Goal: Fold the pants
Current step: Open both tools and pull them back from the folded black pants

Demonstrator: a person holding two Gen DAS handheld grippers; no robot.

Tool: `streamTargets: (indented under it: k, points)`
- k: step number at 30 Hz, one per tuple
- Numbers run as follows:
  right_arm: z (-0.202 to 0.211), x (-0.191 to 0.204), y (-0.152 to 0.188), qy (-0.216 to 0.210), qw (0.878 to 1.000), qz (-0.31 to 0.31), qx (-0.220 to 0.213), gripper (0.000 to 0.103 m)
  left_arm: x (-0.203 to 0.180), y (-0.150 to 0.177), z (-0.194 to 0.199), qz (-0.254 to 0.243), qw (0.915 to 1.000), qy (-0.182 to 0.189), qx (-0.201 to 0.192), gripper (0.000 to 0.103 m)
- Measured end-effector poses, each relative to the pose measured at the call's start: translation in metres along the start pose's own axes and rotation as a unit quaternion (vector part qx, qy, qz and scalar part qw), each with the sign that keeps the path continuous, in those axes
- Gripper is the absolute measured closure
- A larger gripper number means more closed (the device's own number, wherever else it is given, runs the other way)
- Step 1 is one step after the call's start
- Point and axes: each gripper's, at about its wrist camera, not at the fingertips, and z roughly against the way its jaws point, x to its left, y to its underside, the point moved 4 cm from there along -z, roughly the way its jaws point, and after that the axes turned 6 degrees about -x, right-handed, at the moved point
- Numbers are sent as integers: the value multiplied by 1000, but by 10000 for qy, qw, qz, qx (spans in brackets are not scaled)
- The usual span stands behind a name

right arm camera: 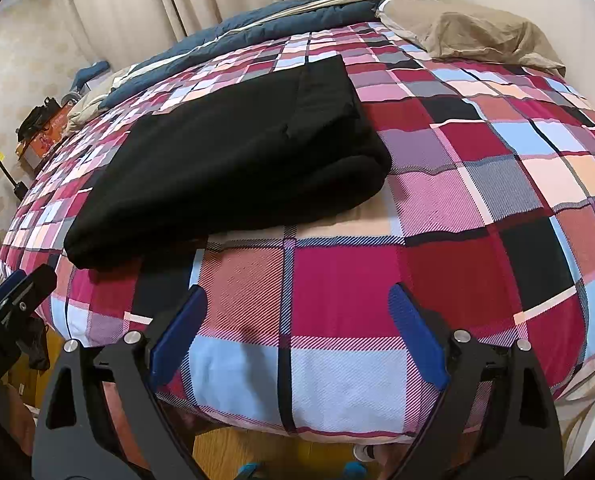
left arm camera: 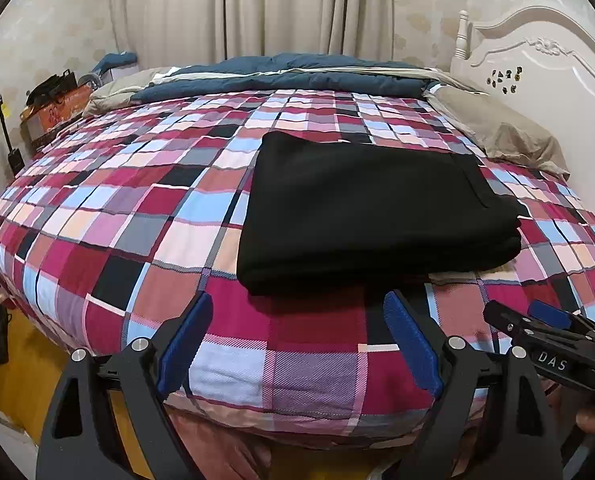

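Black pants (left arm camera: pixel 373 212) lie folded into a thick rectangle on the checked bedspread (left arm camera: pixel 137 216). In the right wrist view the same pants (right arm camera: pixel 233 160) sit to the upper left. My left gripper (left arm camera: pixel 297 312) is open above the bed's near edge, just short of the pants, with nothing between its blue pads (left arm camera: pixel 185 340). My right gripper (right arm camera: pixel 297 304) is open too, over bare bedspread (right arm camera: pixel 477 184) to the right of the pants. Each gripper shows at the side of the other's view: the right one (left arm camera: pixel 545 324), the left one (right arm camera: pixel 13 292).
A blue quilt (left arm camera: pixel 289 76) and beige pillow (left arm camera: pixel 505 132) lie at the far side, by a white headboard (left arm camera: pixel 545 64). Curtains (left arm camera: pixel 233 8) hang behind. A box with dark items (left arm camera: pixel 53 100) stands at far left. Wooden floor (right arm camera: pixel 257 452) shows below the bed edge.
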Motion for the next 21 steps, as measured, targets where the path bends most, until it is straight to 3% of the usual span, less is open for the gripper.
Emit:
streamTargets:
  k: [21]
  points:
    - [3, 2, 2, -28, 10000, -19, 33, 11, -2, -2, 4, 8, 10000, -7, -19, 17]
